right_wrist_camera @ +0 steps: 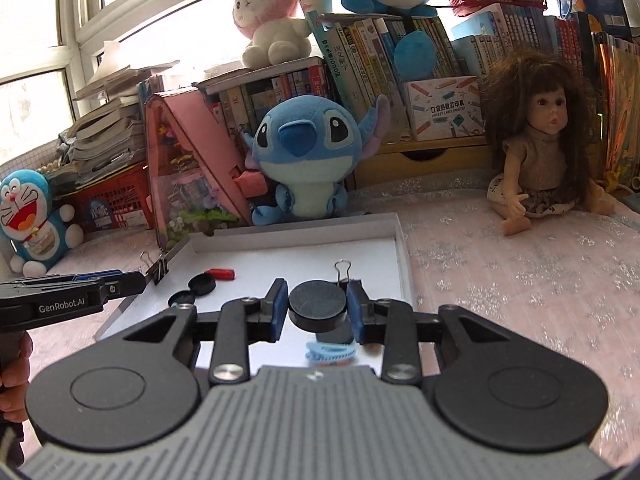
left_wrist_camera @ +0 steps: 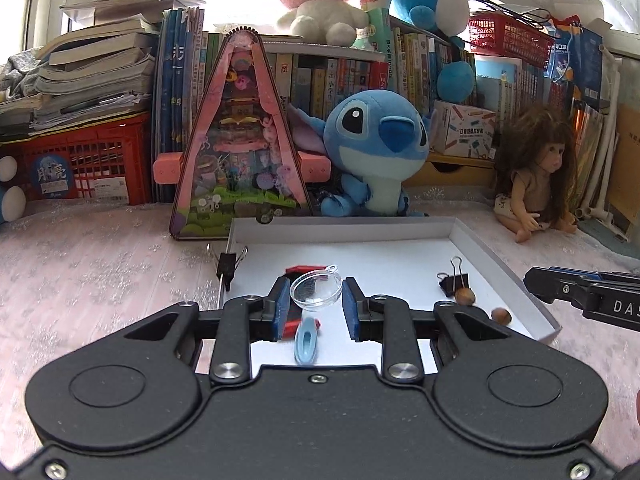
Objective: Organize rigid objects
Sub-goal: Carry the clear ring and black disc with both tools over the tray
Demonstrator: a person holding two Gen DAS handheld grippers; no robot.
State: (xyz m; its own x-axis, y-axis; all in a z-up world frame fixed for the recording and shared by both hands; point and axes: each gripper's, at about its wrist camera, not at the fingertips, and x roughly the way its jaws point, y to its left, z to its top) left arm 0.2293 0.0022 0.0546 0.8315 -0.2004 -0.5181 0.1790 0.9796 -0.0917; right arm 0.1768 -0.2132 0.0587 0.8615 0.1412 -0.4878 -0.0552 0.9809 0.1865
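My left gripper (left_wrist_camera: 316, 302) is shut on a clear plastic half-dome (left_wrist_camera: 316, 292) and holds it above the white tray (left_wrist_camera: 500, 264). My right gripper (right_wrist_camera: 318, 306) is shut on a black round lid (right_wrist_camera: 318, 306) over the same tray (right_wrist_camera: 402, 256). In the tray lie a red-and-black piece (left_wrist_camera: 306, 269), a light blue clip (left_wrist_camera: 306, 340), a black binder clip (left_wrist_camera: 454, 282) and two brown nuts (left_wrist_camera: 466, 296). The right wrist view shows two black round caps (right_wrist_camera: 202, 284), a red piece (right_wrist_camera: 220, 274) and the blue clip (right_wrist_camera: 330, 352).
A binder clip (left_wrist_camera: 228, 266) is clamped on the tray's left rim. Behind the tray stand a pink triangular display (left_wrist_camera: 240, 140), a blue plush (left_wrist_camera: 376, 148) and a doll (right_wrist_camera: 536, 140). Books and red baskets (left_wrist_camera: 84, 160) line the back. The tablecloth (left_wrist_camera: 100, 272) surrounds the tray.
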